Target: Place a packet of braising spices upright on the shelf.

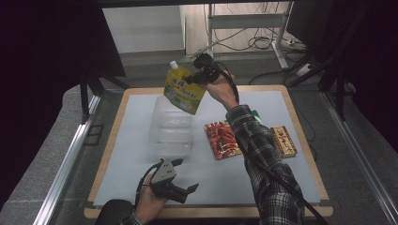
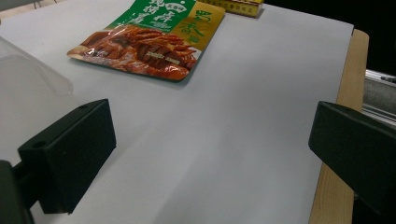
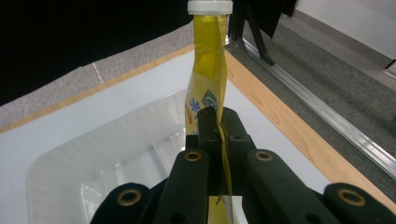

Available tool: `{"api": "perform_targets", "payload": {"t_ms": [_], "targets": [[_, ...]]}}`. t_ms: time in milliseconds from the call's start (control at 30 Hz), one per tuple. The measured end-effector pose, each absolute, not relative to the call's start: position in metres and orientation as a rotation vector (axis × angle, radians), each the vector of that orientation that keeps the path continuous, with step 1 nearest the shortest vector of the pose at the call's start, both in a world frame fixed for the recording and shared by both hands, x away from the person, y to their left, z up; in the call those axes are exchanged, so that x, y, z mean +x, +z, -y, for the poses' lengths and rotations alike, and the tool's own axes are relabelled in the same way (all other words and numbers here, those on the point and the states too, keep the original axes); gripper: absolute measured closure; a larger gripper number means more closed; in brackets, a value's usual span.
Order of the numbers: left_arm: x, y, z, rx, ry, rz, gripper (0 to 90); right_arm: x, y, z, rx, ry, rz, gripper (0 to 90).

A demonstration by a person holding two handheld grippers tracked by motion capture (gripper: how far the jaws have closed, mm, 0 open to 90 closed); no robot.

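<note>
The yellow pouch (image 1: 184, 89) with a white cap hangs in the air above the far part of the clear plastic container (image 1: 171, 129), held by the right gripper (image 1: 196, 77). In the right gripper view its two black jaws are pressed together on the thin edge of the pouch (image 3: 208, 79), so the pouch stands edge-on between them and its cap points away from the camera, with the container (image 3: 107, 158) under it. The container stands on the white mat (image 1: 141, 117) that covers the wooden table (image 1: 300, 126).

To the right of the container, on the mat, lies a red and green snack bag (image 1: 220, 139), partly under the person's checked sleeve. Near it, further right, lies a small red and gold box (image 1: 283, 140).

The left gripper (image 1: 184, 176) rests low near the front edge of the mat, well apart from the pouch. Its jaws stand wide apart with nothing between them; in the left gripper view the snack bag (image 2: 149, 42) lies ahead of them.
</note>
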State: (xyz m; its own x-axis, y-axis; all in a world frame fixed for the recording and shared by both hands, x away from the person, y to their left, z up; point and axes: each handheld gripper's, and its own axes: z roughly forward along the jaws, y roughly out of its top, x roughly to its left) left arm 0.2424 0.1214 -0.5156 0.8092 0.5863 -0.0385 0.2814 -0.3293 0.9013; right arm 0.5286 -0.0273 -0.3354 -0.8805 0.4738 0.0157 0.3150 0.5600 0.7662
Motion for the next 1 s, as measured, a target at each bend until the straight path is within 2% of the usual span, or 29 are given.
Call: {"api": "perform_targets", "payload": {"t_ms": [467, 1000], "targets": [[0.242, -0.516, -0.121, 1.931, 0.355, -0.643, 0.4, 0.532, -0.338, 0.001, 0.629, 1.209, -2.634, 88.4], [0.242, -0.516, -0.119, 1.941, 0.345, -0.635, 0.4, 0.543, -0.372, -0.018, 0.657, 1.096, -2.686, 88.0]]}}
